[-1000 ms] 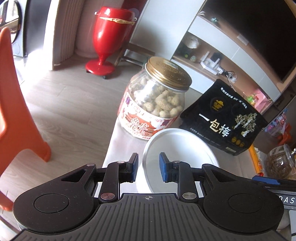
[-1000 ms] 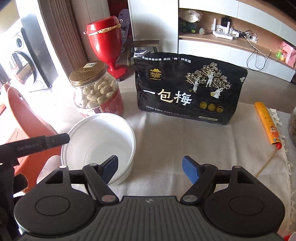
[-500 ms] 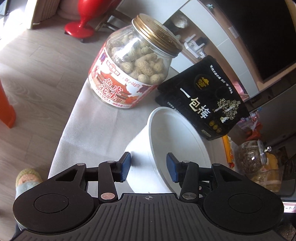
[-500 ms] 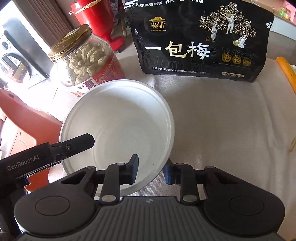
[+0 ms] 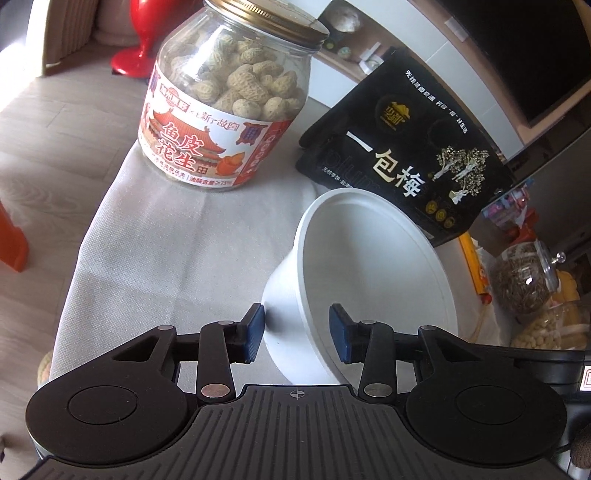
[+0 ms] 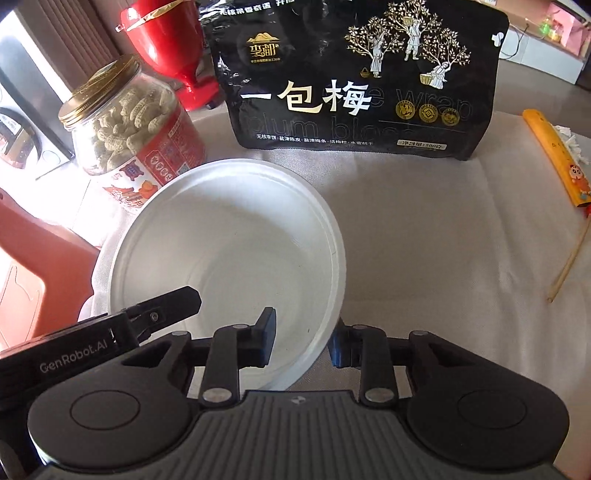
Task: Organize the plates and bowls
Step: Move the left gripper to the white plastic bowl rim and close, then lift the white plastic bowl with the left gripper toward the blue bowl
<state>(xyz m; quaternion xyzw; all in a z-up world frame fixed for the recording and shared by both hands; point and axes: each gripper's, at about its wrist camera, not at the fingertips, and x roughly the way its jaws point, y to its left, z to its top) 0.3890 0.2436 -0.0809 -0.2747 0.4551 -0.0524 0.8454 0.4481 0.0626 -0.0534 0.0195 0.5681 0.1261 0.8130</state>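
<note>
Pale wood floor (image 5: 62, 122) (sunlit), red pedestal bin (image 6: 166, 44), wall shelving (image 5: 354, 33) behind.

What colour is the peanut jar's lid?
Gold; the lid on the peanut jar shows best in the right wrist view.

On the desk (image 6: 424, 236) the bowl (image 6: 229, 236) stands nearest, with the jar (image 6: 129, 125) behind it to the left and the bag (image 6: 354, 81) behind it to the right. A packet (image 6: 554, 155) lies at the desk's right edge.
</note>
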